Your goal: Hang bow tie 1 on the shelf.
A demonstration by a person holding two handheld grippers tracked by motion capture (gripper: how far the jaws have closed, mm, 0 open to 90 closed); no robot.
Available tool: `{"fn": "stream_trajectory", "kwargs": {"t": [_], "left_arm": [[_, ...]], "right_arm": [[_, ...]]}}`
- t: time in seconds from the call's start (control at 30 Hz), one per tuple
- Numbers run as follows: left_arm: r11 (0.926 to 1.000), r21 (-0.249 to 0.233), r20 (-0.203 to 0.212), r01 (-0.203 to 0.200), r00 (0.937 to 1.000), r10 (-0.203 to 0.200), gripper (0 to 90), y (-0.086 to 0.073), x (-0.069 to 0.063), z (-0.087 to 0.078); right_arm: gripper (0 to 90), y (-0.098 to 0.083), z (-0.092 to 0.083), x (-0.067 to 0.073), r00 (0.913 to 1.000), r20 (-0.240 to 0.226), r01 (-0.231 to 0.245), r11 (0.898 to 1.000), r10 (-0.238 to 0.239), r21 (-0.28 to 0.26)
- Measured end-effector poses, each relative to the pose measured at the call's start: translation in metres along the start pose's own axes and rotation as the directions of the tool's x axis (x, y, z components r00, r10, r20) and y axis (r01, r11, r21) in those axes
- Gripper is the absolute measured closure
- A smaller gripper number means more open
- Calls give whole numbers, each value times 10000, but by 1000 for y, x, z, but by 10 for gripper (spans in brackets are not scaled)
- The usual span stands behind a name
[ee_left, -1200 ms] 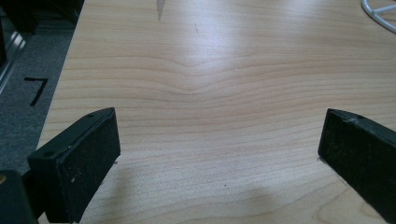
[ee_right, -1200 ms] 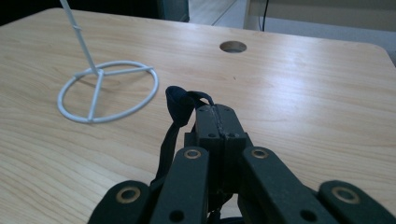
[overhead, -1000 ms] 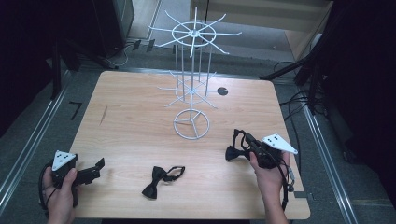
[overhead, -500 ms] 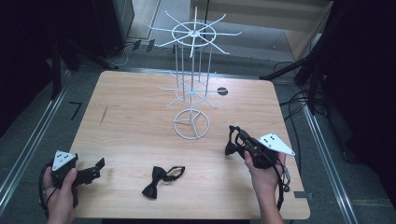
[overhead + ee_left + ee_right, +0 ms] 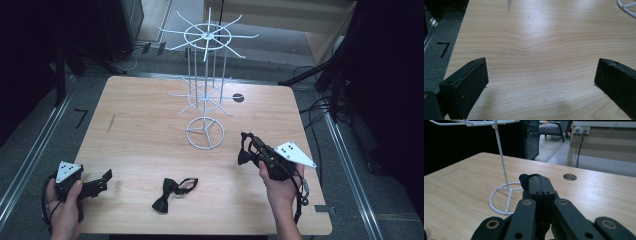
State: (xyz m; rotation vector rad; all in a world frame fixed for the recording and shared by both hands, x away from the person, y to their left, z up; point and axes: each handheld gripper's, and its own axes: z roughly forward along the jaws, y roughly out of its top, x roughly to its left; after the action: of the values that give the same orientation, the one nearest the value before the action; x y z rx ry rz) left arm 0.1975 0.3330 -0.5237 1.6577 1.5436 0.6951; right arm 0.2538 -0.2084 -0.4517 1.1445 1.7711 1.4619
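Just bow tie (image 5: 244,152) in right hand-held gripper (image 5: 248,148)

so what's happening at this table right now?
A person works two handheld grippers at a wooden table. The right gripper is shut on a black bow tie, lifted off the table near the base of the white wire display rack. A second bow tie lies on the table near the front edge. The left gripper hangs open and empty at the front left, its pads wide apart.
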Motion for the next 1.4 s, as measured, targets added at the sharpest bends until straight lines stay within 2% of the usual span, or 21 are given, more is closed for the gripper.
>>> {"fn": "stream_trajectory", "kwargs": {"t": [0.2, 0.5, 0.97, 1.4], "left_arm": [[10000, -29, -8, 15, 10000, -15, 0, 0, 0, 0], [10000, -15, 11, 4, 10000, -4, 0, 0, 0, -1], [10000, -28, 23, -17, 10000, 17, 0, 0, 1, -1], [10000, -31, 19, -34, 10000, 34, 0, 0, 1, -1]], "right_arm": [[900, 6, 0, 6, 9998, -125, 174, 9998, -175, -104], [900, 16, 2, 13, 9995, -307, 117, 9997, -124, -234], [900, 46, 1, 22, 9974, -481, 499, 9961, -535, -731], [900, 56, 2, 29, 9959, -678, 535, 9942, -599, -936]]}}
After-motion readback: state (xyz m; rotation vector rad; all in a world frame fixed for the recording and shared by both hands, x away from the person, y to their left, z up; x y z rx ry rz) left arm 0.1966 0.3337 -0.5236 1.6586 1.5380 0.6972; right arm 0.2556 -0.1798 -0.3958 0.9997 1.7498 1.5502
